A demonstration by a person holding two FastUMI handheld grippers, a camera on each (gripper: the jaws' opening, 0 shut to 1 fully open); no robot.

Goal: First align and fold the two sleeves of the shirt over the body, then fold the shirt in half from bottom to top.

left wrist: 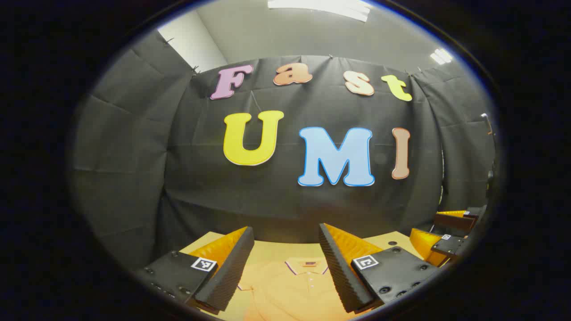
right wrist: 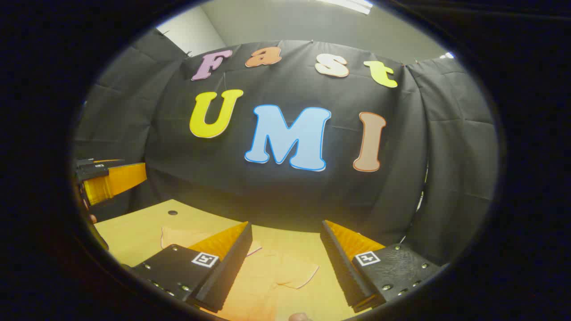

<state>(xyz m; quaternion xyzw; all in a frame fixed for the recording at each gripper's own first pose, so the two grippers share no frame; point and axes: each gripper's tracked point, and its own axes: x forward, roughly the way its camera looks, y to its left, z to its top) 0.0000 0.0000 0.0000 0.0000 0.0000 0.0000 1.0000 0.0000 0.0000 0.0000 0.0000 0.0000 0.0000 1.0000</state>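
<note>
Wooden tabletop has the shirt flat, both the left gripper and right gripper hovering with fingers spread and empty, so a sloppy one-layer pinch could drag that sleeve crooked.

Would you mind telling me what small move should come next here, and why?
Probably lower the right gripper onto the sleeve below it and close. Both grippers are open and above the table, holding nothing; the shirt lies flat, collar visible, sleeve still spread out, so no fold seems begun. The left gripper hovers over the collar.
</note>
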